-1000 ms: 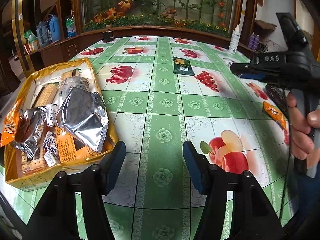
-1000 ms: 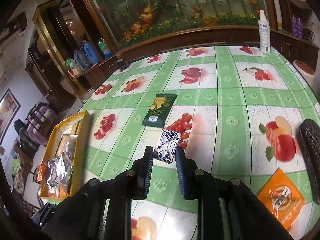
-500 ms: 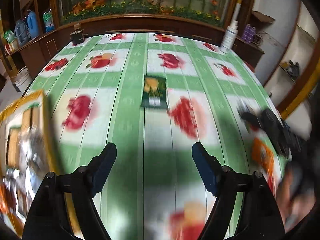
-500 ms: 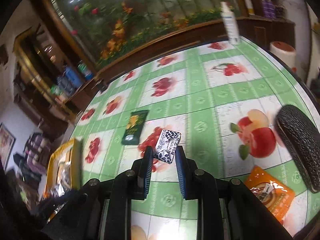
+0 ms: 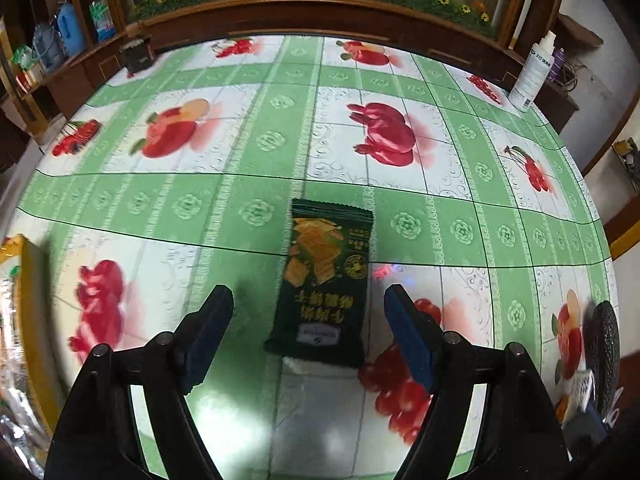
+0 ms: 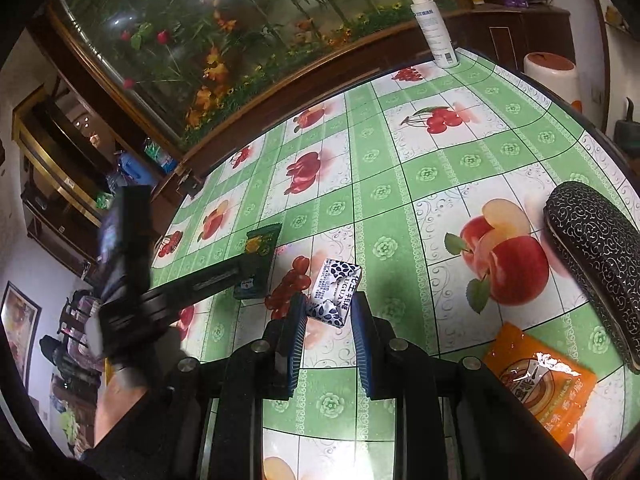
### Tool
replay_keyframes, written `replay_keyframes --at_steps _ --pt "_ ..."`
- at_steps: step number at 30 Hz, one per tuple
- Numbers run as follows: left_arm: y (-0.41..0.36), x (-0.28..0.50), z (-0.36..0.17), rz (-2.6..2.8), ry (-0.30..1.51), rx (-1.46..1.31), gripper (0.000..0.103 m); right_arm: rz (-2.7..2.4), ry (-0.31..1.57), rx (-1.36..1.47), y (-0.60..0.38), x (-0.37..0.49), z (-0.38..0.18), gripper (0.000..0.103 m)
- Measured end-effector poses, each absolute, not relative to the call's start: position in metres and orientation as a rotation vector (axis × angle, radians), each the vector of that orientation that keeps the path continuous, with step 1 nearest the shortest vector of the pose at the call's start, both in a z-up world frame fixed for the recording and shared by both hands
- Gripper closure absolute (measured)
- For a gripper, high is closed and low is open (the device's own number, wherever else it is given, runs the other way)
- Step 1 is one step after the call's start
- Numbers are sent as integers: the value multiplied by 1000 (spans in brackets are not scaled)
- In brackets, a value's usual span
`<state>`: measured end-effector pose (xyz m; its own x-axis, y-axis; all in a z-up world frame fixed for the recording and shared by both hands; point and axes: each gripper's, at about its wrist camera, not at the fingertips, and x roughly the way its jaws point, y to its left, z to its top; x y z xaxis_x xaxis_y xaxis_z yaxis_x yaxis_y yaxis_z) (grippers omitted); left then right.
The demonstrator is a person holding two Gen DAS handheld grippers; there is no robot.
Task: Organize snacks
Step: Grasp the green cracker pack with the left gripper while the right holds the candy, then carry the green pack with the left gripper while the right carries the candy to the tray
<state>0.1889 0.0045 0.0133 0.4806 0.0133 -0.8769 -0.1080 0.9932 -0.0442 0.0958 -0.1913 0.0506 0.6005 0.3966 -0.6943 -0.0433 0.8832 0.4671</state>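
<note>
Left gripper [image 5: 308,312] is what changed most: a second ago I had it low beside the yellow cardboard snack box [image 5: 34,320], and now I have swung it out over the green fruit-print tablecloth [image 5: 256,152], so that box has slid to the left edge of the frame. Its jaws are spread wide and hold nothing. Lying flat between them at lower centre, touching neither pad, is the dark green foil snack packet with gold printing [image 5: 326,284], which earlier sat far off near the top of that view. I judge this puts me lined up to come down and close on it as the next item for the box.

Right gripper [image 6: 328,316], at lower centre of its own view, is unchanged in grip: jaws drawn close, pinching the small white wrapper with blue leaf print [image 6: 335,292] by its near end. That piece has yet to go to the box.

Further out, an orange foil sachet [image 6: 540,384] lies at the lower right, near a black patterned oblong case [image 6: 596,264]; the sachet looks like a later pick.
</note>
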Motion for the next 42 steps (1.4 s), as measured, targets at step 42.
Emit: replay_keyframes --at_steps 42 --pt "14 3 26 73 740 -34 61 327 876 259 -144 80 44 80"
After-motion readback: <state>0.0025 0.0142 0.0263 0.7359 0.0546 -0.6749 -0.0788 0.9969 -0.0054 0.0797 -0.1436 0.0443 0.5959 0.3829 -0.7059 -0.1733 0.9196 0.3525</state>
